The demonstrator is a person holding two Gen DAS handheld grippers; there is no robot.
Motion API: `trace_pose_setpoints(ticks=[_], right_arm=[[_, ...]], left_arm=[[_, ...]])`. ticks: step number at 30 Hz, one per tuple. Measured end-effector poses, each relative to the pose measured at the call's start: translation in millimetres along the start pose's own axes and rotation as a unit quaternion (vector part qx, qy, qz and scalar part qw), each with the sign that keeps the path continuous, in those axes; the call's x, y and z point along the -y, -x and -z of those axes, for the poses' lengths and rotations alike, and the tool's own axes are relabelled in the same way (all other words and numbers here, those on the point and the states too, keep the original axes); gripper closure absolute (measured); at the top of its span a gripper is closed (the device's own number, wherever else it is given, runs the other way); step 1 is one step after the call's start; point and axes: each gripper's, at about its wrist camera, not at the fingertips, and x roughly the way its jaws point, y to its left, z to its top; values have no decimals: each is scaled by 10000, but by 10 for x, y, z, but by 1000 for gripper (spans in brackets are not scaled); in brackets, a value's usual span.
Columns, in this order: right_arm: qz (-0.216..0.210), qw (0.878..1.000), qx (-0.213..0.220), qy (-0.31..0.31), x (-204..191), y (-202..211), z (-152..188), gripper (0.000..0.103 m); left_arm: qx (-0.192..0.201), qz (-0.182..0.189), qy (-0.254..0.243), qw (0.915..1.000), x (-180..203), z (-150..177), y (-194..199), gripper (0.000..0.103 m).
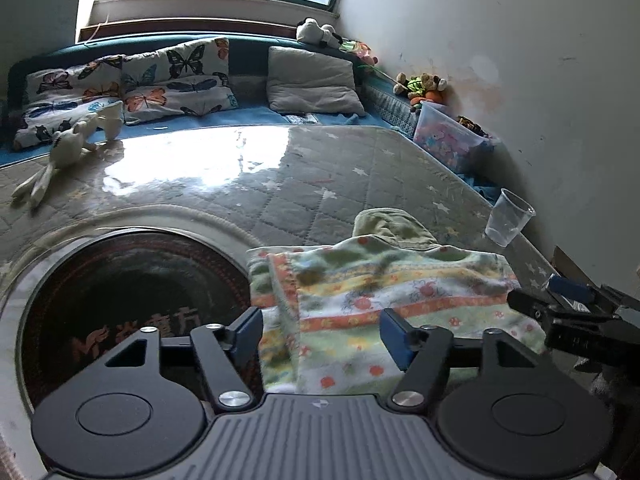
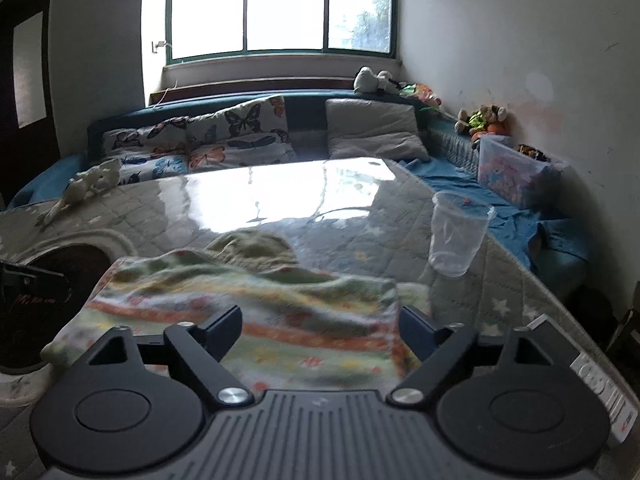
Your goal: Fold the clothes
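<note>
we were in a home bedroom: butterfly pillows (image 1: pixel 132 80) and stuffed toys (image 1: pixel 420 86) lined a daybed under the window (image 2: pixel 280 8), beside a quilted table (image 1: pixel 320 172).

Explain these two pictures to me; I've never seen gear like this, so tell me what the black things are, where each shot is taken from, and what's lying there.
There is no robot here. A person holds a two-finger gripper in each hand, with a camera on each looking forward along its fingers. One picture is from the left gripper, the other from the right gripper. Both have their jaws spread apart and hold nothing.

In front of them a patterned cloth, striped in green and orange, lies partly folded on a glossy quilted table. Behind it sits a green garment, and to the right a clear plastic cup. A white plush toy lies at the far left.
</note>
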Motion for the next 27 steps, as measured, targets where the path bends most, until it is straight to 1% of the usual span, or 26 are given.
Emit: trace_pose_setpoints(ticks=[2, 3, 5, 9, 11, 16, 19, 23, 27], right_arm=[[-28, 10000, -12, -18, -53, 16, 31, 7], [-34, 10000, -13, -25, -75, 25, 43, 3], [-49, 10000, -9, -44, -126, 42, 66, 0], [1, 10000, 48, -51, -225, 89, 110, 0], [31, 10000, 62, -61, -272, 101, 121, 0], [63, 9997, 228, -61, -412, 166, 161, 0], [9, 9997, 249, -82, -502, 193, 180, 0], [-219, 9997, 88, -99, -617, 178, 205, 0], [-330, 9993, 58, -164, -723, 199, 241, 0]], left_arm=[[44, -16, 20, 10000, -37, 35, 61, 29], [80, -36, 15, 10000, -54, 55, 94, 27], [163, -85, -12, 9998, -84, 99, 161, 21], [343, -153, -39, 9993, -156, 173, 302, 15], [439, -182, -27, 9989, -188, 203, 371, 7], [659, -234, -33, 9975, -258, 271, 533, 0], [757, -253, 2, 9968, -298, 307, 606, 0], [806, -272, 78, 9963, -363, 360, 682, 0], [848, -348, 65, 9958, -420, 432, 769, 0]])
